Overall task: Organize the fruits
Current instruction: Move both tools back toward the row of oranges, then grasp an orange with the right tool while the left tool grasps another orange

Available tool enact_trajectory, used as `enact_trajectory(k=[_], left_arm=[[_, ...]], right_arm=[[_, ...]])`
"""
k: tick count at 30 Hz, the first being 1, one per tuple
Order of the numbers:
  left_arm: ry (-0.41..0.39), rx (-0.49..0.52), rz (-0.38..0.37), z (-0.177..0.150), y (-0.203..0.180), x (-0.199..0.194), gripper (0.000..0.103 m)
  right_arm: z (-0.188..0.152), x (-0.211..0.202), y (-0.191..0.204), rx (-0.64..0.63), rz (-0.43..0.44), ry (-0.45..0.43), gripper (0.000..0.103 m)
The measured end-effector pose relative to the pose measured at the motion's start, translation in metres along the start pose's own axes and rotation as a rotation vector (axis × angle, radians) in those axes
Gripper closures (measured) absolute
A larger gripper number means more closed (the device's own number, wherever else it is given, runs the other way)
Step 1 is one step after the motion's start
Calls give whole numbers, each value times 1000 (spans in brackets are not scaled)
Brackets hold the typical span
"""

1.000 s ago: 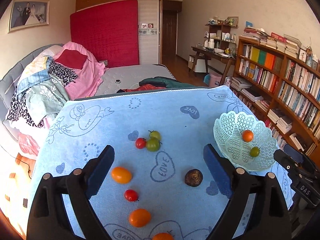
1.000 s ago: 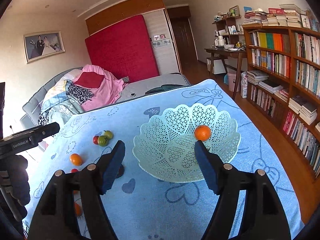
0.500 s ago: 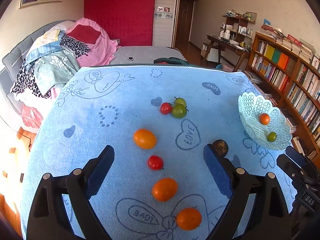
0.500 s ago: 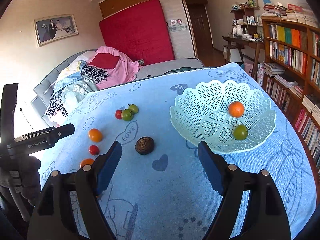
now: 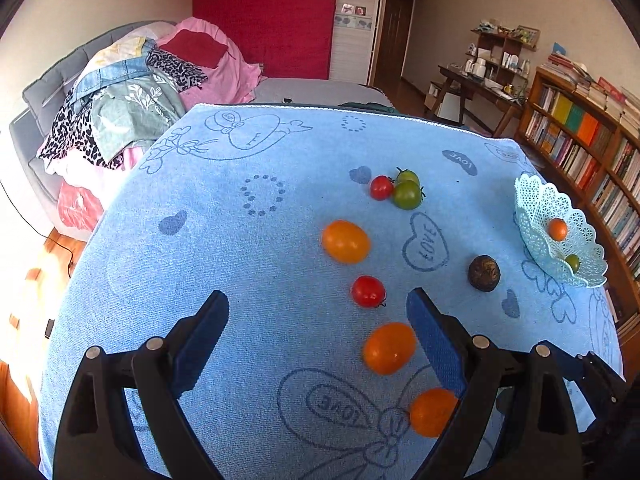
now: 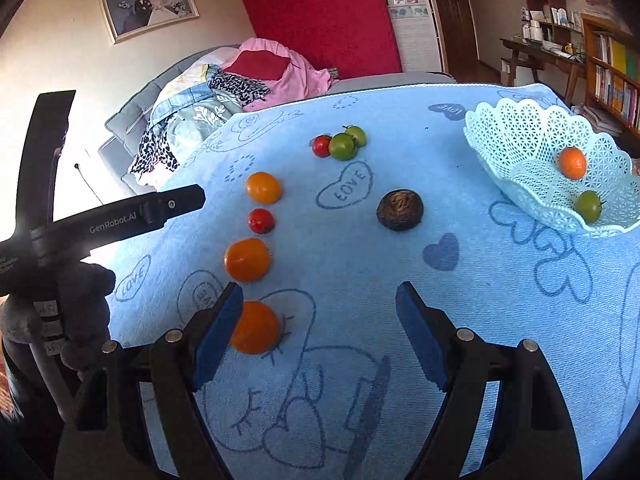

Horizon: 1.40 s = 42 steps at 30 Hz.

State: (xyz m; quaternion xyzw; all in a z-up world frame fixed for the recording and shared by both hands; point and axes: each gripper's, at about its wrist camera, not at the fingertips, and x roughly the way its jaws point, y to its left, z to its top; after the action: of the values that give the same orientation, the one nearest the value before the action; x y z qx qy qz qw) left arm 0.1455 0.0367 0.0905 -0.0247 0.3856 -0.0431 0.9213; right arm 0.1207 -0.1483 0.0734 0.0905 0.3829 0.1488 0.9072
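Fruits lie on a blue towel (image 5: 248, 264). A pale lace basket (image 6: 520, 148) at the right holds an orange fruit (image 6: 572, 163) and a green tomato (image 6: 589, 205). On the towel lie three orange fruits (image 5: 345, 241) (image 5: 388, 347) (image 5: 431, 411), a red tomato (image 5: 368, 291), a dark brown fruit (image 5: 484, 273), and a cluster of one red (image 5: 381, 187) and two green tomatoes (image 5: 407, 194). My left gripper (image 5: 318, 334) is open and empty, above the towel left of the fruits. My right gripper (image 6: 320, 332) is open and empty, with an orange fruit (image 6: 256, 327) by its left finger.
A bed with piled clothes (image 5: 132, 92) stands behind the table. Bookshelves (image 5: 580, 128) and a desk (image 5: 476, 80) line the right wall. The left gripper's handle (image 6: 120, 216) shows at the left of the right wrist view.
Both grippers have drawn back and swung left. The basket has slid toward the right edge in both views, and more of the loose fruit row has come into view. Jaws stayed open.
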Motion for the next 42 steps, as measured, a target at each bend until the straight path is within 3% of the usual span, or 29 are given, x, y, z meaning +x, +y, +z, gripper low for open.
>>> enact_trajectory(k=[13, 24, 29, 42], left_arm=[[11, -34, 21, -9, 22, 4, 13], [34, -20, 6, -16, 18, 11, 13], [46, -2, -18, -19, 6, 15, 13], [84, 51, -55, -25, -27, 27, 13]], right_arm=[[-10, 33, 25, -48, 12, 70, 23], [-17, 50, 34, -95, 10, 109, 47], [-17, 50, 33, -101, 40, 109, 63], [-22, 24, 12, -76, 3, 70, 63]])
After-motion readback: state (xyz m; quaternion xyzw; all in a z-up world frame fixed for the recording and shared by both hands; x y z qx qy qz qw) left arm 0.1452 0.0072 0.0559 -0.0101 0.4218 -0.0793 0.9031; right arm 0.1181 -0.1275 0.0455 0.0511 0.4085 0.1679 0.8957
